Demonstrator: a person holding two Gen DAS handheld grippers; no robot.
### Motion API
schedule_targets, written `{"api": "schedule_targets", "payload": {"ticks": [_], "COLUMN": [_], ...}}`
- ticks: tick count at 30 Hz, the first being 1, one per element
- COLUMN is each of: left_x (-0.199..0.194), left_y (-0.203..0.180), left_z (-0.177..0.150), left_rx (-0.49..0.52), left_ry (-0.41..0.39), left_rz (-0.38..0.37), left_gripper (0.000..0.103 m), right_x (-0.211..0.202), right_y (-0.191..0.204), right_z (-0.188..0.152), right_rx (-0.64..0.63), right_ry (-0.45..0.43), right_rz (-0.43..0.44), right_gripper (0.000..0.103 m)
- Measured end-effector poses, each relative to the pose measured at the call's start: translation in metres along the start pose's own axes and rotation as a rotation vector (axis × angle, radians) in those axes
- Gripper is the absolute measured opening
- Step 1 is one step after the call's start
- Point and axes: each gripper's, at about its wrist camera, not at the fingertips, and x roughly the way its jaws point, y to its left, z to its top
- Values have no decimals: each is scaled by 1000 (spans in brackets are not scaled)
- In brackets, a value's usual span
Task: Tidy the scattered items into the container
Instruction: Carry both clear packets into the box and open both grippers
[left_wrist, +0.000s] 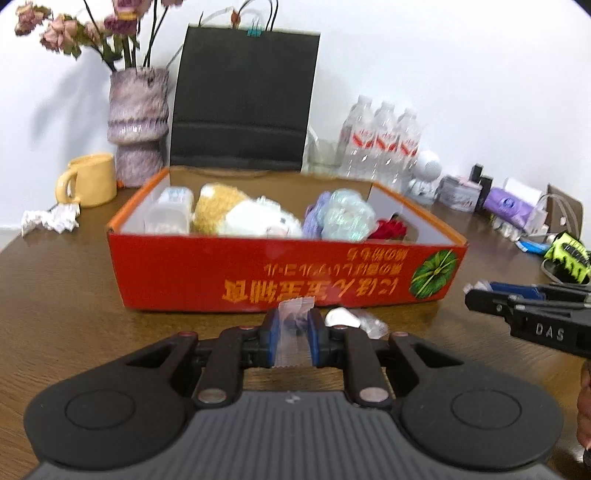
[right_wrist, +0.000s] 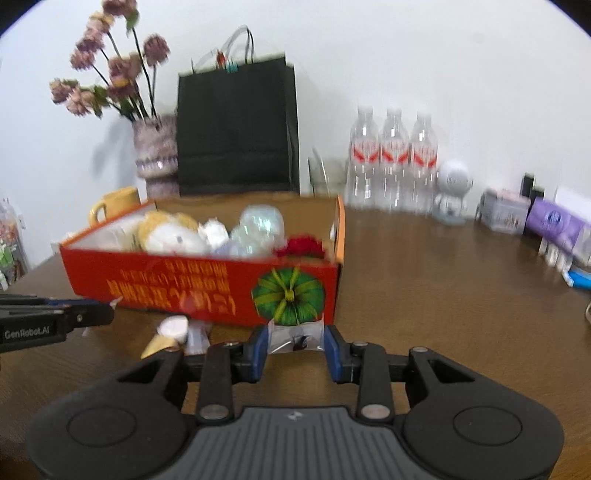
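A red cardboard box stands on the wooden table, holding a plush toy, a clear container, an iridescent ball and a red flower. My left gripper is shut on a clear plastic wrapper just in front of the box. A white ice-cream-shaped item and a clear packet lie beside it. My right gripper is shut on a small clear packet with something dark inside, near the box's right front corner. The white item also shows in the right wrist view.
Behind the box stand a black paper bag, a vase of dried flowers, a yellow mug and three water bottles. Crumpled paper lies at left. A small white robot figure, boxes and a purple tissue pack line the right.
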Motion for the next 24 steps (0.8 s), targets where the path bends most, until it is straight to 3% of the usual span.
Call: {"api": "schedule_targets", "payload": {"ticks": [6, 11, 17, 20, 24], "left_x": [-21, -4, 53, 77, 87], "left_y": [2, -5, 1, 7, 14], "left_z": [37, 76, 88, 81, 78], "left_rx": [-1, 28, -20, -27, -30], "left_ry": [-119, -175, -106, -40, -21], "left_rz": [-31, -26, -49, -58, -42], "left_gripper": [17, 17, 17, 17, 17], "right_x": [-10, 21, 78, 96, 107], "right_y": [2, 11, 18, 21, 17], "right_z": [45, 83, 90, 80, 75], "right_rx": [13, 25, 109, 78, 89], "right_ry": [-87, -98, 0, 50, 76], "right_rz": [50, 52, 100, 80, 67], "right_gripper": [31, 31, 32, 32, 32]}}
